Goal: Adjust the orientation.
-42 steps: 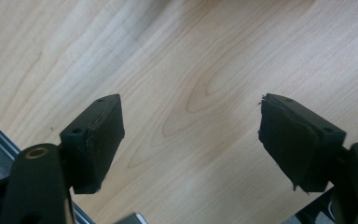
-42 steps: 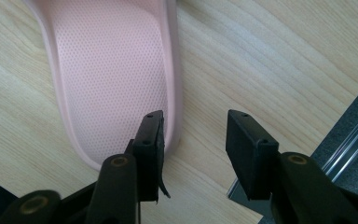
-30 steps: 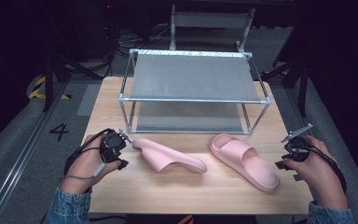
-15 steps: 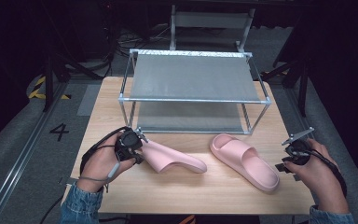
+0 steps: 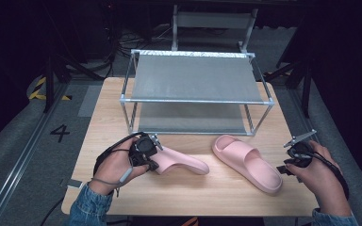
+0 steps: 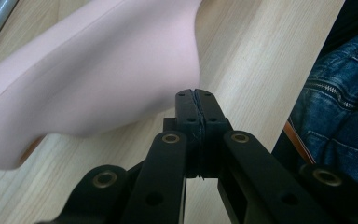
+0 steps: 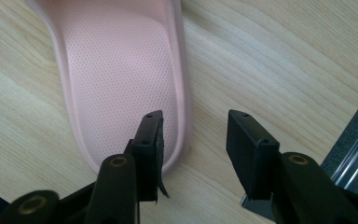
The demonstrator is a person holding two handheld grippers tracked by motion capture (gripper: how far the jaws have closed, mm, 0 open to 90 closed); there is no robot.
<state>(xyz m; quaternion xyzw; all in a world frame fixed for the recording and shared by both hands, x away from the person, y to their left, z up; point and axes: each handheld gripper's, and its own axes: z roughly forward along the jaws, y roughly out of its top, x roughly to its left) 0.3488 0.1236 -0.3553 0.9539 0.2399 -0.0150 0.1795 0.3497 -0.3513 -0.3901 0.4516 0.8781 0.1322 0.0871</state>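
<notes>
Slippers, count: two, both pink, both on the desk [image 5: 99,136] in front of the rack.
Left slipper [image 5: 181,162]: lies on its side near the desk's front left part, its heel end touching or just beside the left gripper; the left gripper view shows its pink body [image 6: 98,74] raised off the wood at one end.
Right slipper [image 5: 247,161]: lies sole down, footbed up, right of centre; the right gripper view shows its dotted footbed [image 7: 121,79] and rounded end.
Rack [image 5: 195,92]: one, metal frame with two grey shelves, upper and lower, standing on the far half of the desk; both shelves bare.
Grippers, count: two, one in each hand.
Left gripper [image 6: 196,100]: jaws together, pad against pad, nothing between them; the tips sit just beside the left slipper's edge, low over the wood. They have just been closing, and no slipper part is caught in them.
Right gripper [image 7: 193,135]: jaws apart, nothing pinched; one jaw hangs over the rim of the right slipper's end, the other over bare wood. In the high view it sits at the desk's right edge [image 5: 298,155], near that slipper but apart from it.
Sleeves: two, blue denim, at the near edge.
Writing: one figure, "4" [image 5: 60,133], marked on the floor left of the desk; no brand legible on slippers or rack.
</notes>
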